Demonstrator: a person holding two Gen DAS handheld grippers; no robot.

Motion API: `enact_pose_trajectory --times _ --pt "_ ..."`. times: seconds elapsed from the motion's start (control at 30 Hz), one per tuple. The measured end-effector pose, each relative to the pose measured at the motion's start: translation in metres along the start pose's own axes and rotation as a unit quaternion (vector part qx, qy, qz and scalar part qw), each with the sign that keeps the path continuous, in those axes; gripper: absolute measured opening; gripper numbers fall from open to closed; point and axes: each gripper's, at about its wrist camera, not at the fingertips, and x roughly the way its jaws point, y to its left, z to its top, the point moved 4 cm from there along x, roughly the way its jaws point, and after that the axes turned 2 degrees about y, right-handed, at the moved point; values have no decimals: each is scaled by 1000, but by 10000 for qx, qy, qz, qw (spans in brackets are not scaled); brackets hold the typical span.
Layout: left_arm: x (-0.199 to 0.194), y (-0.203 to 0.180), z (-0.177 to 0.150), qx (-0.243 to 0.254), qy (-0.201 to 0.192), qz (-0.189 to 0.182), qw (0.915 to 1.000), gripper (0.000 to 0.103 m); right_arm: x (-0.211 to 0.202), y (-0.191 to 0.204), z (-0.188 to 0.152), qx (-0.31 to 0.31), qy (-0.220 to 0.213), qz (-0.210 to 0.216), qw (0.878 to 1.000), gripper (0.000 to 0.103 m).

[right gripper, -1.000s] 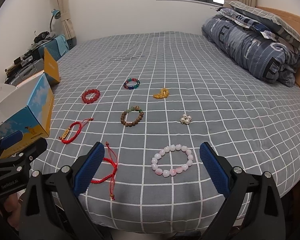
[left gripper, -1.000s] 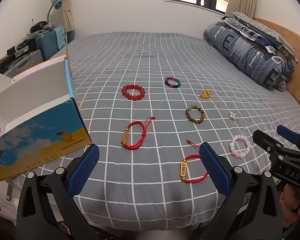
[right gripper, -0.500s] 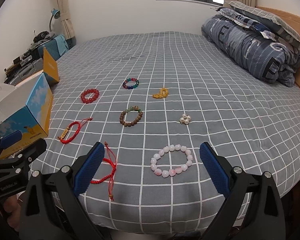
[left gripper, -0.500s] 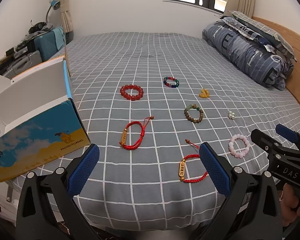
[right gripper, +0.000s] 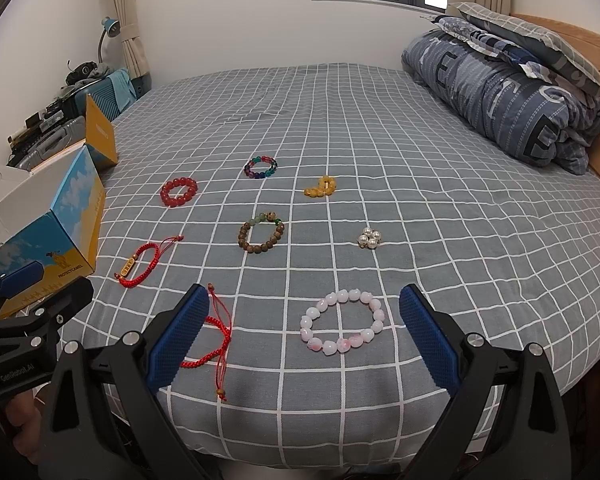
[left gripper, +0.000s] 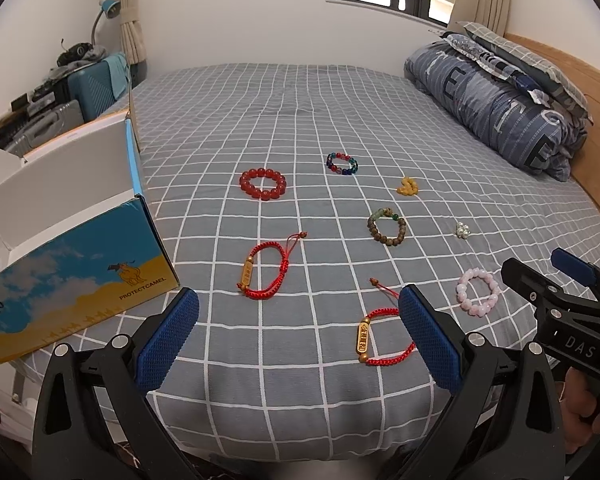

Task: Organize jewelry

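Several bracelets lie on the grey checked bed. A red cord bracelet with a gold tag (left gripper: 264,271) and a second one (left gripper: 382,338) lie nearest my left gripper (left gripper: 298,334), which is open and empty above the bed's front edge. A pink bead bracelet (right gripper: 342,327) lies between the open fingers of my right gripper (right gripper: 300,334), which is empty. Farther off are a red bead bracelet (left gripper: 263,183), a multicoloured one (left gripper: 342,163), a brown wooden one (right gripper: 261,233), a yellow piece (right gripper: 321,187) and a pearl cluster (right gripper: 369,237).
An open blue and yellow cardboard box (left gripper: 60,240) stands on the bed's left edge. A rolled blue duvet and pillows (left gripper: 508,100) lie at the right by the wooden headboard. Suitcases and clutter (left gripper: 60,92) stand beyond the left side.
Both grippers have drifted slightly; the view has shifted a little. No bracelet has moved and both grippers stay open.
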Motion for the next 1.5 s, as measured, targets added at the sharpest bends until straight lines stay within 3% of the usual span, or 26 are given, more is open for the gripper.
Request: enact_pose_trajectory --times 1.07,1.33,1.5 --pt "-1 0 0 -33 -49 -154 9999 98 -1 -5 1 -9 -6 -51 10000 92" --pt "0 5 30 -188 5 -173 9997 98 -11 -25 19 46 -88 -337 9994 92" --pt "13 3 53 -14 96 19 10000 98 -13 -31 43 -141 -175 -633 9977 92"
